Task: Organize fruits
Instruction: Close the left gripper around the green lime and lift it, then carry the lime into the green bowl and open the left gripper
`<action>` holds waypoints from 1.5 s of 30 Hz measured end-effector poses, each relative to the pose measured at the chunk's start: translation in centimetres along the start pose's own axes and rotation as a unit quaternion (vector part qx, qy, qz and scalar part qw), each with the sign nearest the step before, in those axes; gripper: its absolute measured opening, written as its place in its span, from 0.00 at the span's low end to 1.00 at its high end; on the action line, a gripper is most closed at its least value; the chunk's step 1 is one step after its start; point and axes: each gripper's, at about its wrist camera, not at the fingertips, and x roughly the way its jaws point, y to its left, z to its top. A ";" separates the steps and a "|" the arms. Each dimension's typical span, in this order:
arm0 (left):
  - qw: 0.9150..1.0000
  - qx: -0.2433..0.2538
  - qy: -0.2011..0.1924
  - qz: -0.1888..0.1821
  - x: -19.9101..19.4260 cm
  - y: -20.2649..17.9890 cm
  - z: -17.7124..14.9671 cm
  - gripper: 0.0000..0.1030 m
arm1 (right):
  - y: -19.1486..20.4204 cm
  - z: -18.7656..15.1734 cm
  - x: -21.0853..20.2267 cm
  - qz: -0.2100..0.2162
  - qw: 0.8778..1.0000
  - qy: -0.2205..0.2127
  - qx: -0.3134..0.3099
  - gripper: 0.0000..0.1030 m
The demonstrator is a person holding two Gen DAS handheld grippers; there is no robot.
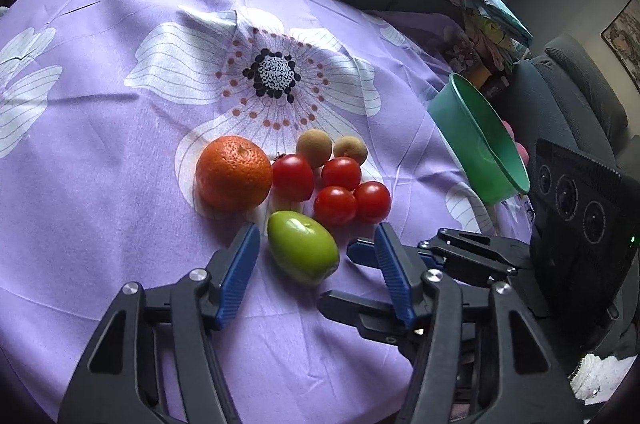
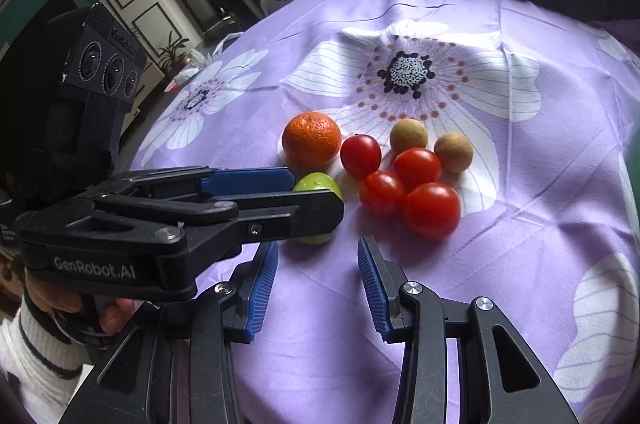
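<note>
The left gripper [image 1: 316,244] straddles the green fruit [image 1: 303,251] at six o'clock of the pile, pads not yet touching. Orange [image 1: 233,172] at nine, tomatoes [image 1: 335,204] central. The right gripper [image 2: 318,262] hangs empty, jaws apart.

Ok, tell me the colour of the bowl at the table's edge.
The bowl is green, clearest in the left wrist view.

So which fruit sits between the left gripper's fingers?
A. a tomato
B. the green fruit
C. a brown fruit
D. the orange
B: in the left wrist view the green fruit lies on the cloth between the left gripper fingers, pads not yet touching it; the orange and tomatoes lie beyond the tips.
</note>
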 end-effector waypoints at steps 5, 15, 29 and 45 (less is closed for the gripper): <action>1.000 -0.003 0.006 -0.002 0.1 0.7 0.3 0.46 | 0.1 0.7 1.3 0.003 1.000 0.009 0.002 0.42; 1.000 -0.001 0.020 0.003 0.6 0.7 -0.1 0.36 | 0.0 0.9 1.9 0.005 1.000 0.012 -0.001 0.35; 0.998 0.050 0.010 0.020 -0.2 -3.8 -0.7 0.35 | 0.0 -0.7 -1.4 0.002 0.999 -0.032 0.006 0.35; 0.992 0.125 0.006 0.011 0.1 -10.9 -0.9 0.35 | -1.5 -3.2 -7.4 -0.022 0.995 -0.090 0.026 0.35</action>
